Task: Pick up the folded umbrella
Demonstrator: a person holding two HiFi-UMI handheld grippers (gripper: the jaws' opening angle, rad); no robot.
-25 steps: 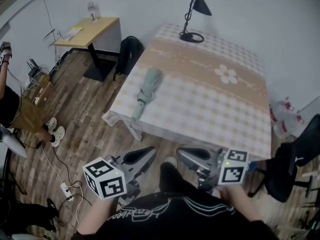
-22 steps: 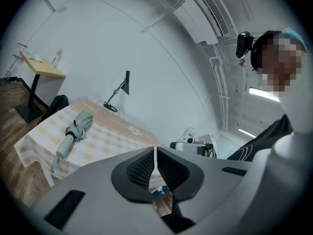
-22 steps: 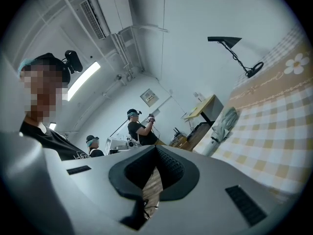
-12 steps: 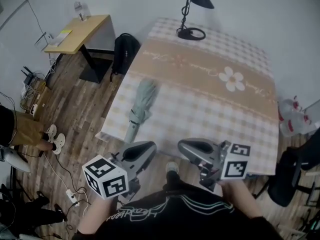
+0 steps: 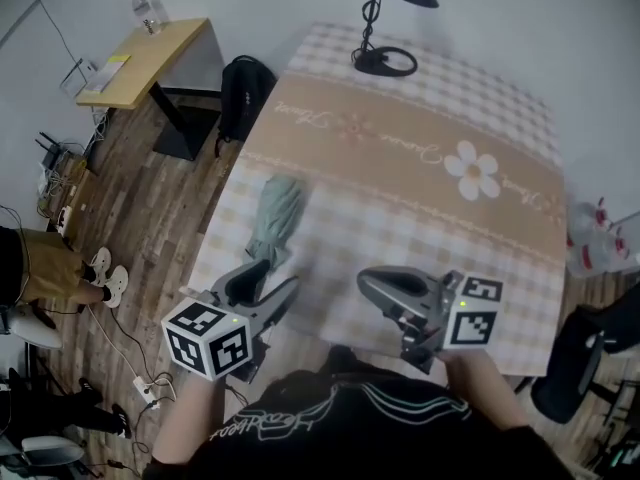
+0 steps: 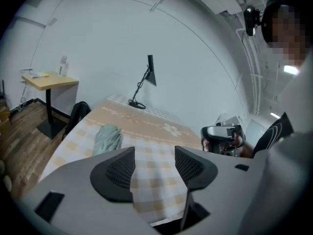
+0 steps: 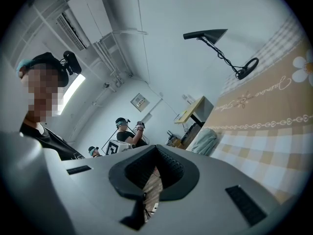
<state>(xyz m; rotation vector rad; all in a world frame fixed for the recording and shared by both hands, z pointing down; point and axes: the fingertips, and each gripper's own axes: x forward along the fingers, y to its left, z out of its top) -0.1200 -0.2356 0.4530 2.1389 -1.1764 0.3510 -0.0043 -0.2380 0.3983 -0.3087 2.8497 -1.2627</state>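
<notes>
Head view shows the folded umbrella (image 5: pixel 275 223) lying on the checked table (image 5: pixel 430 218) close to its left edge, narrow end toward the near side, so it can be taken from where the person stands. The left gripper (image 5: pixel 262 286) hangs just short of that near end, tilted down at it; its jaws have just been opening, with only tablecloth between them, I'd say to receive the umbrella. The right gripper (image 5: pixel 372 282), off to the right over the near edge, has its jaws together, seemingly not needed.
</notes>
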